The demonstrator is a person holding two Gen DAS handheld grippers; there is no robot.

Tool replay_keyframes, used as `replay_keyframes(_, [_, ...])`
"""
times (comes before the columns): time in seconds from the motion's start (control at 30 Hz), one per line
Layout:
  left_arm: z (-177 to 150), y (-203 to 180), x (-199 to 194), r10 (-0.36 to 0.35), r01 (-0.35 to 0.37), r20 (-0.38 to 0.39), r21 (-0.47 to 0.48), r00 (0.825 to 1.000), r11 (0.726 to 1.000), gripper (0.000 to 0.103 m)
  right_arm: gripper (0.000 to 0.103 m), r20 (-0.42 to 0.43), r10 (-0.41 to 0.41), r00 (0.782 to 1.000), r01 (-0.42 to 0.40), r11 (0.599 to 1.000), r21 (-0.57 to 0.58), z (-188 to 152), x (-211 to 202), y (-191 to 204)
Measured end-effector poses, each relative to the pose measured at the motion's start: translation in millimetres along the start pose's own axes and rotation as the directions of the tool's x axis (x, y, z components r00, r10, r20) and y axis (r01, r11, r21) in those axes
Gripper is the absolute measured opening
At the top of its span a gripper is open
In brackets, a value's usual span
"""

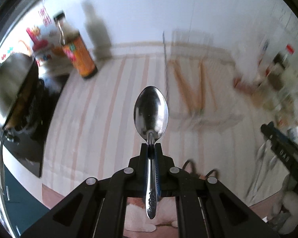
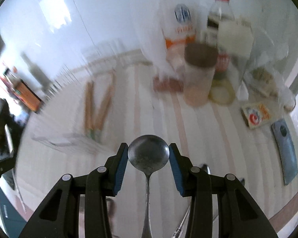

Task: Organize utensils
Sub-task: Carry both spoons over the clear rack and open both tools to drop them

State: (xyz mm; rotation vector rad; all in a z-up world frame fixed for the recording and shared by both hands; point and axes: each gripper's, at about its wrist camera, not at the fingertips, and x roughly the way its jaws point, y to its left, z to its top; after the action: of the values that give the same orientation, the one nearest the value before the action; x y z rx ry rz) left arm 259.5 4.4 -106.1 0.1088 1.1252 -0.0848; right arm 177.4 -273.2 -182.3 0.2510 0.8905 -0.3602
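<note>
My left gripper (image 1: pixel 151 144) is shut on the handle of a shiny oval steel spoon (image 1: pixel 151 113), bowl pointing forward above the striped cloth (image 1: pixel 101 103). My right gripper (image 2: pixel 148 149) grips a round steel spoon (image 2: pixel 148 153) by its bowl, pads on both sides, handle hanging back under the gripper. A clear utensil tray (image 1: pixel 198 75) with wooden chopsticks (image 1: pixel 186 87) lies ahead; it also shows in the right wrist view (image 2: pixel 69 136), with the chopsticks (image 2: pixel 98 105). The right gripper appears at the right edge of the left wrist view (image 1: pixel 284 150). Both views are motion-blurred.
An orange-labelled sauce bottle (image 1: pixel 79 53) and a steel pot (image 1: pixel 10 87) stand at left. Bottles, a jar (image 2: pixel 198 77), a bag (image 2: pixel 168 29), a small box (image 2: pixel 256 117) and a blue phone (image 2: pixel 286 152) crowd the right. More cutlery (image 2: pixel 206 168) lies by the right gripper.
</note>
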Motion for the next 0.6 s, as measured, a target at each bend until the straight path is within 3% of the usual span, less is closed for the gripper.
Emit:
replay_keyframes(0.1, [23, -4, -26, -0.062, 0.062, 0.045, -0.004, 0.997, 0.998, 0.004, 0.044, 0.029, 0.048, 0.998, -0.048, 0.999, 0.007, 22, -20, 7])
replay_keyframes(0.3, [74, -16, -44, -0.196, 0.198, 0.065, -0.017, 0.978, 0.980, 0.004, 0.044, 0.074, 0.145, 0.987, -0.146, 0.989, 0.014, 76, -44, 25])
replay_keyframes(0.43, [108, -25, -25, -0.263, 0.263, 0.007, -0.030, 0.965, 0.964, 0.004, 0.044, 0.063, 0.187, 0.980, -0.188, 0.982, 0.007, 114, -32, 44])
replay_keyframes(0.6, [140, -29, 24, -0.279, 0.272, -0.102, -0.073, 0.955, 0.959, 0.004, 0.044, 0.000, 0.198, 0.980, -0.198, 0.980, 0.017, 146, 5, 64])
